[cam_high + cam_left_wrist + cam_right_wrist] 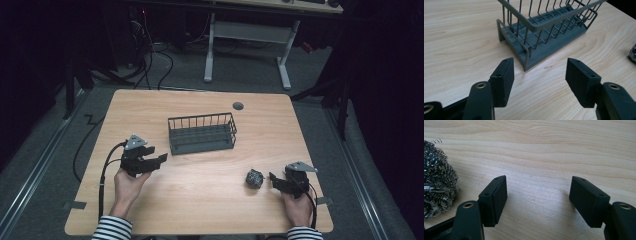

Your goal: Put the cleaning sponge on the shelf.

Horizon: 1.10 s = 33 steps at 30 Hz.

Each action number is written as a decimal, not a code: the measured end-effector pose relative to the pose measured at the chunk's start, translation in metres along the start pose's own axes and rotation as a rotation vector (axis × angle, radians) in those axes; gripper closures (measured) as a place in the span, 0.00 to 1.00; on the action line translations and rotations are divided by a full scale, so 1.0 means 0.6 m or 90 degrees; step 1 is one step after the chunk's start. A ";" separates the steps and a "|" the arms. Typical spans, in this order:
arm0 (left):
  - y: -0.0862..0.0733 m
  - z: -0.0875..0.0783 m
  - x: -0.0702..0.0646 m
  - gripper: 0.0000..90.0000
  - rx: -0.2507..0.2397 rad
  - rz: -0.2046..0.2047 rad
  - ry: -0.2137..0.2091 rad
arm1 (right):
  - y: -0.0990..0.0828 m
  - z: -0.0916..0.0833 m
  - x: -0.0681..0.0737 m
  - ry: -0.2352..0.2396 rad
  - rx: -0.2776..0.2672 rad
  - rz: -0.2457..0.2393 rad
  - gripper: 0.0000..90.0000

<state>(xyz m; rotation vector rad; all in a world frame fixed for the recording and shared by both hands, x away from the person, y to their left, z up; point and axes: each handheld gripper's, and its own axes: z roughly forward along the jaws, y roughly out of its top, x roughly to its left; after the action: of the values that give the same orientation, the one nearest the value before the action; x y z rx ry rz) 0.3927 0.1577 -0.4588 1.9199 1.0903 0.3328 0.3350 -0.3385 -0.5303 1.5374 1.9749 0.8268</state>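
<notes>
High view is showing the scourer [254, 178] sitting near the surface's [200, 200] right front corner, just beside the right claw [274, 181], on its left and not touching. That claw is pointing left at it with its jaws standing half open and holding nothing. So the right hand is way nearer; the left claw [159, 159] is hanging well apart near the left edge, also gaping and empty, aiming at the rack [202, 133] in the middle. I'm guessing the scourer is going in the rack. Right gripper view is showing the scourer's [437, 177] wire coils off to the left of the jaws, not between them. Left gripper view is giving the rack's [544, 35] near corner up close.
</notes>
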 end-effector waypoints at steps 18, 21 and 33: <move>0.069 0.045 0.007 0.51 -0.013 -0.021 0.017 | -0.001 -0.001 0.001 0.003 0.000 -0.002 0.35; 0.073 0.050 0.008 0.51 -0.011 -0.022 0.023 | -0.001 -0.001 0.001 0.003 -0.001 -0.003 0.35; 0.091 0.078 0.020 0.56 -0.005 -0.046 0.051 | -0.001 -0.001 0.003 0.007 -0.001 -0.006 0.35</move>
<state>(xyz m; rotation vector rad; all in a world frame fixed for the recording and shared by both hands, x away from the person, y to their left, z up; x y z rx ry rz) 0.4581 0.1286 -0.4449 1.8696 1.2058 0.3755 0.3339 -0.3371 -0.5304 1.5251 1.9863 0.8344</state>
